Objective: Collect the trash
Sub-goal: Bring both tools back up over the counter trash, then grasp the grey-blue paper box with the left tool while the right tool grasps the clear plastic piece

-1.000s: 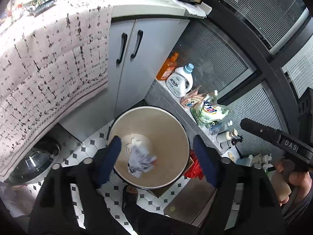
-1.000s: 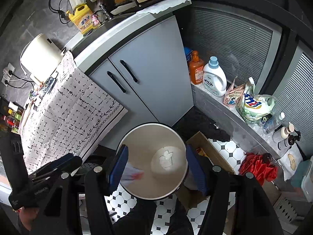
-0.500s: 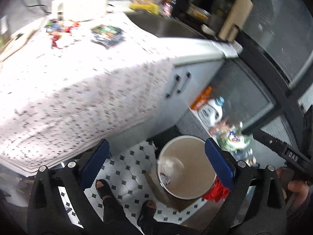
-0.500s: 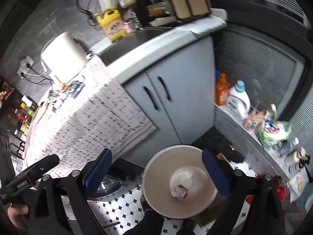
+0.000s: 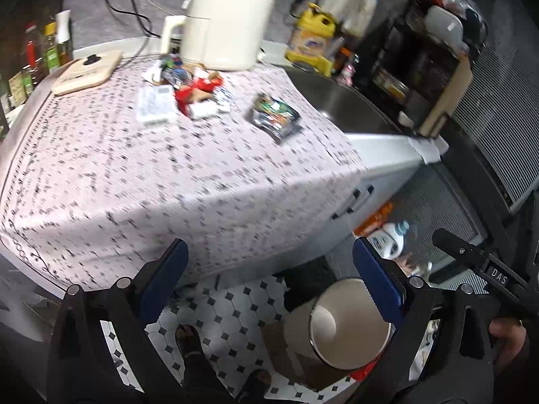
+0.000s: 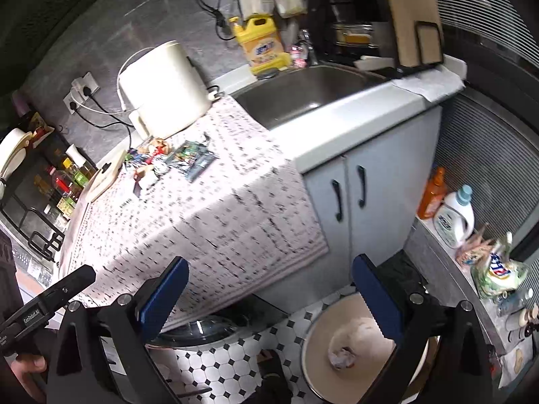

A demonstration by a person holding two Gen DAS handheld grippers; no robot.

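Blue pads line both grippers, and both stand spread as wide as they go with nothing between them. The left gripper point(image 5: 269, 279) looks down over a patterned cloth point(image 5: 134, 175) draped on the counter, where the remaining trash sits: a heap of crumpled wrappers point(image 5: 195, 91) just in front of a cream appliance point(image 5: 225, 17), and a dark foil packet point(image 5: 276, 118) a little apart, nearer the sink point(image 6: 303, 91). The right gripper point(image 6: 269, 286) sees the same cloth from farther along (the wrappers there read as a small colourful cluster), with grey cabinet doors point(image 6: 370, 195) to the side. Down on the black-and-white tiled floor point(image 5: 235, 316) stands the round bin point(image 6: 323, 330), open-topped, with a crumpled wad of trash point(image 6: 342, 358) lying at its bottom. In the left view the bin appears low at the right, beside the left gripper's right finger.
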